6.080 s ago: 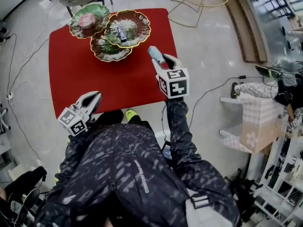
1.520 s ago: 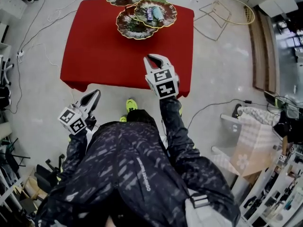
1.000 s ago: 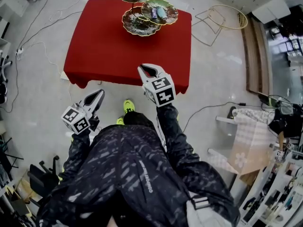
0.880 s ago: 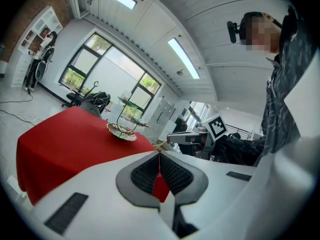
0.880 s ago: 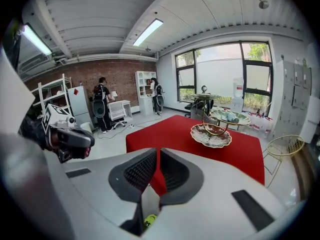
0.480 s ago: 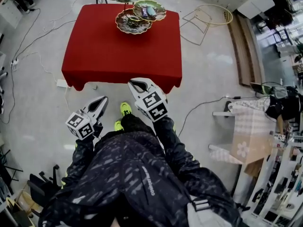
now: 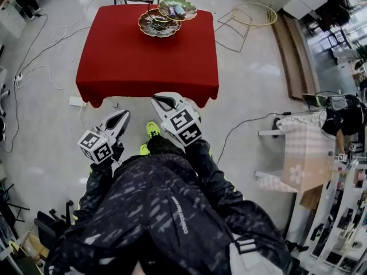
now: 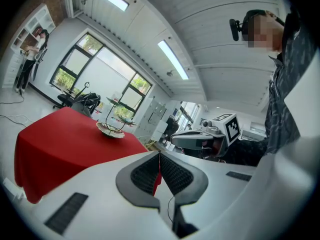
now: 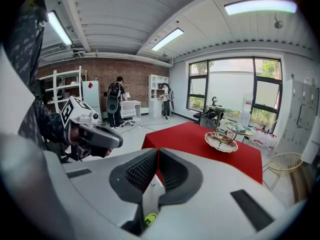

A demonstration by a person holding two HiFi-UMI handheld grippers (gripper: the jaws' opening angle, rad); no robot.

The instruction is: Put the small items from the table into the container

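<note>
- Left claw (image 7: 121,114): shut, empty.
- Right claw (image 7: 157,100): shut, empty.
- Both claws short of desk (image 7: 146,56) front edge, well apart from tiered dish stand (image 7: 156,24) at far end.
- Small items (image 7: 176,8) lie in stand's dishes; red top looks otherwise bare.
- Likely final check: scan top for strays.

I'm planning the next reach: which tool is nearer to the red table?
Right. The right tool sits just short of the near edge of the red table; the left tool is farther back, level with the person's shoe.
</note>
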